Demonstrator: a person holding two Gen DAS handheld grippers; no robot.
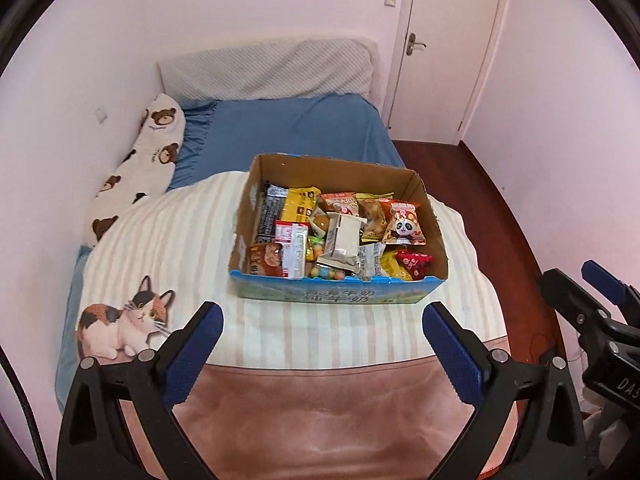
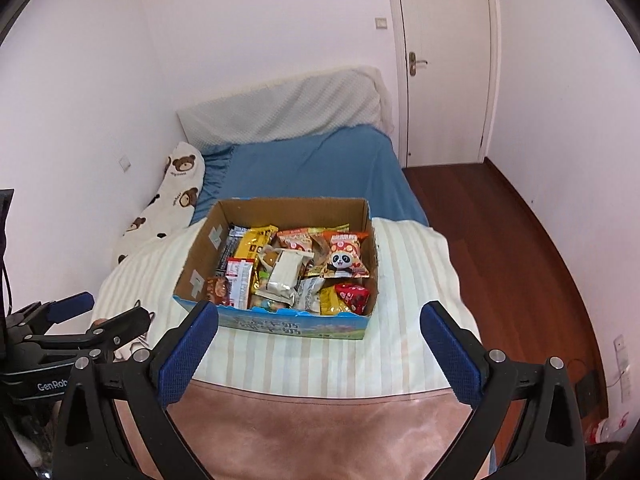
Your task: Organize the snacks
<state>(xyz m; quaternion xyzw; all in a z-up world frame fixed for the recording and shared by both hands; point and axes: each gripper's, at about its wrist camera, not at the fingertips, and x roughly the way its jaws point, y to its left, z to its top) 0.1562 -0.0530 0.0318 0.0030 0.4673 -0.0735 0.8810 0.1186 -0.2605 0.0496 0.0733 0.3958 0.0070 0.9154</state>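
Both spread wide and empty: left gripper (image 1: 322, 332) and right gripper (image 2: 318, 330), held above the near end of the bed, short of the cardboard box (image 1: 338, 298). Sitting on the striped quilt (image 1: 168, 240), filled with snack packets, among them a panda packet (image 1: 404, 224) at far right and a red packet (image 1: 416, 264) at near right.
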